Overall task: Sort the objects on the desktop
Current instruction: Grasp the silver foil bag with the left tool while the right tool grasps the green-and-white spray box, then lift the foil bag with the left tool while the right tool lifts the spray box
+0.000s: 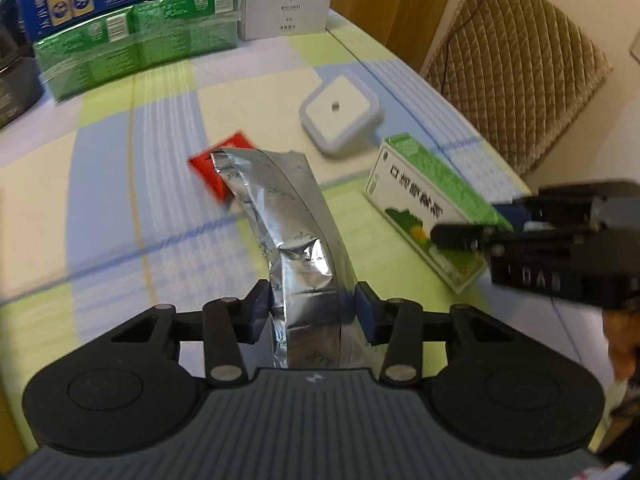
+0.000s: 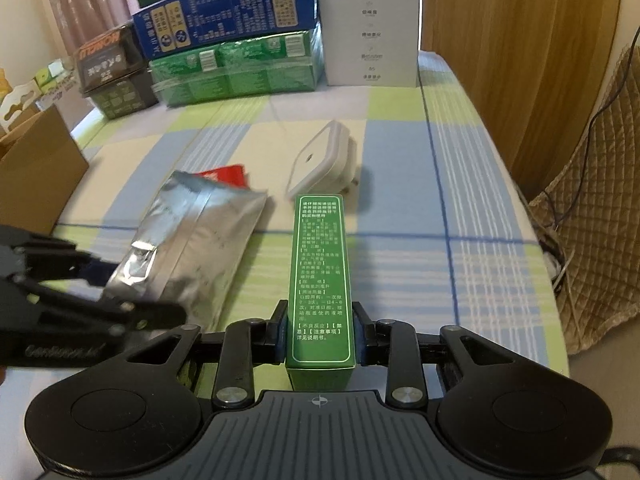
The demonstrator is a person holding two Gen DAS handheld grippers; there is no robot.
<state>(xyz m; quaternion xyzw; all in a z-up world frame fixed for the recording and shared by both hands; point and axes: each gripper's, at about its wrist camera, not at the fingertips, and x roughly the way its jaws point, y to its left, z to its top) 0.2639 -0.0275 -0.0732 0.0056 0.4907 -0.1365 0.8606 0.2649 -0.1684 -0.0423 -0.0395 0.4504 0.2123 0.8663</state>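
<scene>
My left gripper (image 1: 314,312) is pinching the near end of a crinkled silver foil pouch (image 1: 296,240), its blue pads pressed in from both sides so the pouch juts forward above the checked pastel tablecloth (image 1: 120,200); the far end droops, which I judge to be the soft foil sagging under its own weight. My right gripper (image 2: 320,334) is clamped on the near end of a long green and white cardboard box (image 2: 320,276) with printed text, pads on its two narrow sides, the firmest hold for a stiff carton. Whether either item is fully clear of the cloth I cannot tell. Not yet picked up are a flat red packet (image 1: 212,168), partly hidden behind the pouch, and a white square plug-in device (image 1: 340,114), just beyond the box. Large stacked blue and green cartons (image 2: 232,52) and a white upright box (image 2: 372,28) stand along the far edge, well apart from both grippers. I judge both items are held ready for carrying to their sorting places; the pouch may slip or fold if swung.
</scene>
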